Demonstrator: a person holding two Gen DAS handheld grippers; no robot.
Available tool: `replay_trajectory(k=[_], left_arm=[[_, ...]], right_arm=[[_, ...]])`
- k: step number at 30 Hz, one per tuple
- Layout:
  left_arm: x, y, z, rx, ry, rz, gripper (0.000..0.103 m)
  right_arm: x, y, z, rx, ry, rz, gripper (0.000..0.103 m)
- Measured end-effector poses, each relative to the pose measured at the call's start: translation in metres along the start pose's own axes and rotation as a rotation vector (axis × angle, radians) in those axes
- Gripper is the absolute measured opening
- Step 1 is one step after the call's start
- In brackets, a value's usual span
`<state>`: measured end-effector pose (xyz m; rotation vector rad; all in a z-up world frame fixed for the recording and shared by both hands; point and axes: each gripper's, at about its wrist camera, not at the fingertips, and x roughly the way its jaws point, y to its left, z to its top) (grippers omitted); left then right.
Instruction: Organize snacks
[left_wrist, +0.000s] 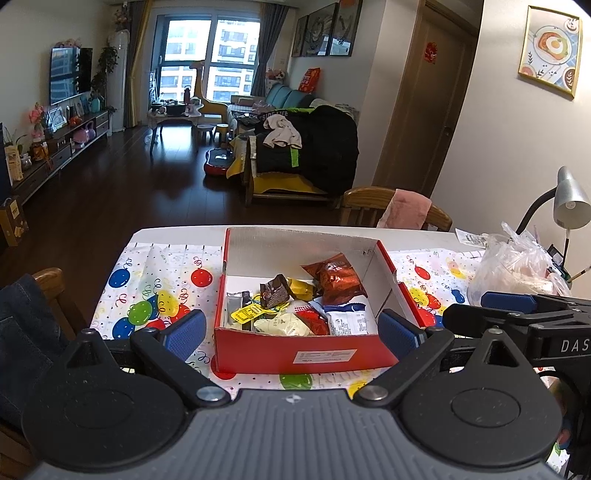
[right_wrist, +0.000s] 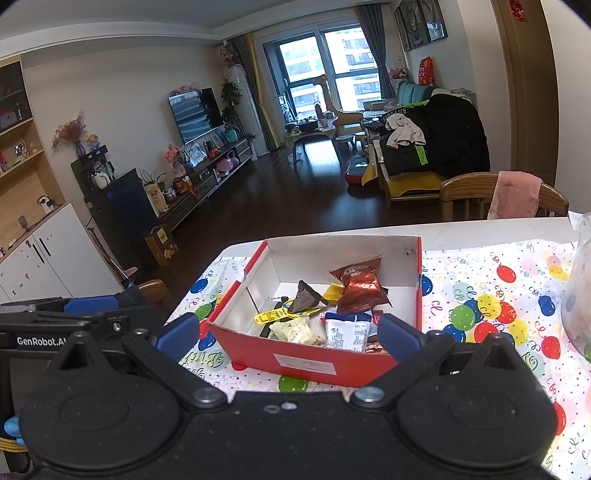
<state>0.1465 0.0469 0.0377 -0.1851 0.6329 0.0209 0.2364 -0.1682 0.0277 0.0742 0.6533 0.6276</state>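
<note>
1. Setup: a red box with a white inside sits on a balloon-print cloth on the bench. The snacks lie loose inside it, piled toward the near wall.
2. Contents, as far as visible: a shiny red-brown bag at the back, a small dark brown packet, a yellow tag-like packet, a cream wrapper, and a white packet with blue print.
3. Left gripper: fingers wide apart, nothing between them, held just short of the box's near wall.
4. Right gripper: fingers also wide apart and empty, facing the box from its near right corner.
5. Step in hand, by my judgement: either the final stage, with the snacks already gathered in the box, or an approach before sorting them. No loose snack shows on the cloth.
6. Next move, if sorting continues: reach over the near wall and close on one packet only. The pile overlaps, so a neighbour may lift with it.
7. A clear plastic bag stands on the right of the bench; its contents are unclear.
8. Writing: "DAS" on the right gripper's body in the left view; "GenRobot.A" on the left gripper's body in the right view. The box's white label and the packet print are too small to read.
</note>
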Motion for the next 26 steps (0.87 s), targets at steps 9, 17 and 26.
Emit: replay_trajectory(k=[9, 17, 26], left_arm=[[-0.002, 0.006, -0.004, -0.011, 0.006, 0.002, 0.1], [-0.006, 0.008, -0.006, -0.009, 0.004, 0.002, 0.1], [-0.016, 0.01, -0.014, -0.007, 0.022, -0.027, 0.1]], right_arm=[[0.0, -0.002, 0.001, 0.001, 0.0, 0.001, 0.103], [0.0, 0.0, 0.001, 0.003, 0.0, -0.002, 0.103], [-0.005, 0.012, -0.013, 0.023, -0.006, -0.028, 0.103]])
